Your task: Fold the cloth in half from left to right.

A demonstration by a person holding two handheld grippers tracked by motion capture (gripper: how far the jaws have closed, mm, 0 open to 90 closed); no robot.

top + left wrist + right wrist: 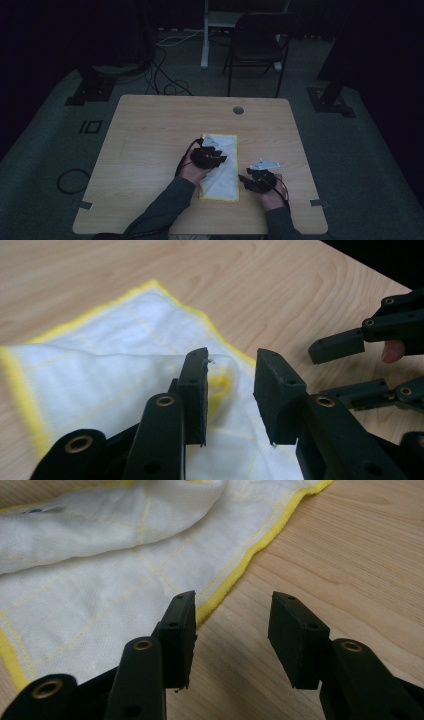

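A white cloth with a yellow hem (225, 182) lies partly folded on the wooden table (150, 130), right of centre. My left gripper (211, 150) hovers over its upper half. In the left gripper view, the left gripper (232, 360) stands open with a raised fold of the cloth (100, 370) just beyond its tips, and the pads are not pressing on it. My right gripper (250, 181) sits just right of the cloth's lower edge. In the right gripper view, the right gripper (232, 602) is open over bare wood, with the cloth's hem (235, 575) beside its left jaw.
A round cable hole (238, 110) sits near the table's far edge. A dark chair (257, 45) and a white post (205, 35) stand on the floor behind the table, and cables (165, 80) trail there. The table's left half is bare wood.
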